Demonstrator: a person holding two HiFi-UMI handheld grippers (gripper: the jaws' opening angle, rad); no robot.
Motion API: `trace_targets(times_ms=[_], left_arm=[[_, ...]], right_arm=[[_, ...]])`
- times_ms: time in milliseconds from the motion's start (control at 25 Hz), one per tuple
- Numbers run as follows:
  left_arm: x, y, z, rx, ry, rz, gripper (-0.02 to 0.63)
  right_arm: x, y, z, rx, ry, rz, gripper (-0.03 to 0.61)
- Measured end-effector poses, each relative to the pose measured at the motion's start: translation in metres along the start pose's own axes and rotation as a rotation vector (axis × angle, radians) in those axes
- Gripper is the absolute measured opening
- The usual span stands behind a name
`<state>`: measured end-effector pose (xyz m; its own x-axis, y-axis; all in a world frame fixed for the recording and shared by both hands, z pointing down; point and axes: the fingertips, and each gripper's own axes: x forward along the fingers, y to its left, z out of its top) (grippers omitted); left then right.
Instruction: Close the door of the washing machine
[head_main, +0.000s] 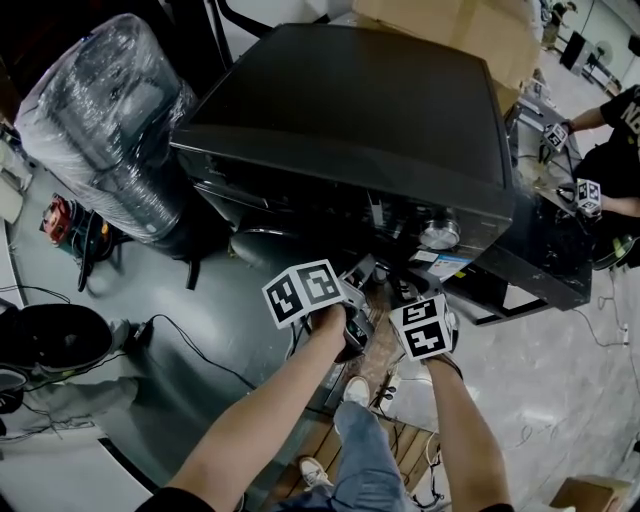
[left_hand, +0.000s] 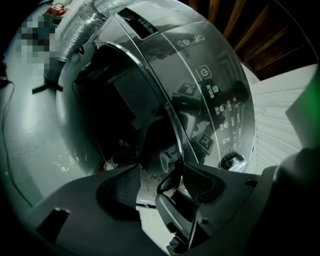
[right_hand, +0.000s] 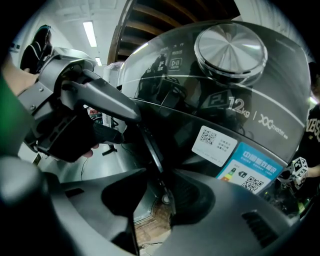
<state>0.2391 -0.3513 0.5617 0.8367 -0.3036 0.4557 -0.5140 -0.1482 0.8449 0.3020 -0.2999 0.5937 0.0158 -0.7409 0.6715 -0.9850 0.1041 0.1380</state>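
Washing machine (head_main: 350, 110) stands on the floor in front of me, its door (left_hand: 125, 112) ajar and swung out from the front. Left gripper (left_hand: 161, 184): fingers spread, door rim between them and nearer one finger, no pinch. Right gripper (right_hand: 159, 195): fingers spread wide, the same rim between them.

Left gripper (left_hand: 161, 171) hides part of the door (left_hand: 120, 100).
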Motion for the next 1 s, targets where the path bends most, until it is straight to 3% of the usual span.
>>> trace_targets(times_ms=[360,680,1000], left_arm=[[-0.005,-0.002,-0.002,0.013,0.018,-0.017,0.268],[-0.034,0.004,-0.011,0.045,0.024,0.016,0.247],[-0.084,-0.014,-0.015,0.193,-0.008,0.024,0.206]], right_arm=[[-0.007,-0.002,-0.001,0.021,0.013,-0.014,0.143],[-0.036,0.011,0.005,0.049,-0.005,-0.010,0.130],[-0.087,0.030,0.032,0.081,-0.086,-0.028,0.100]])
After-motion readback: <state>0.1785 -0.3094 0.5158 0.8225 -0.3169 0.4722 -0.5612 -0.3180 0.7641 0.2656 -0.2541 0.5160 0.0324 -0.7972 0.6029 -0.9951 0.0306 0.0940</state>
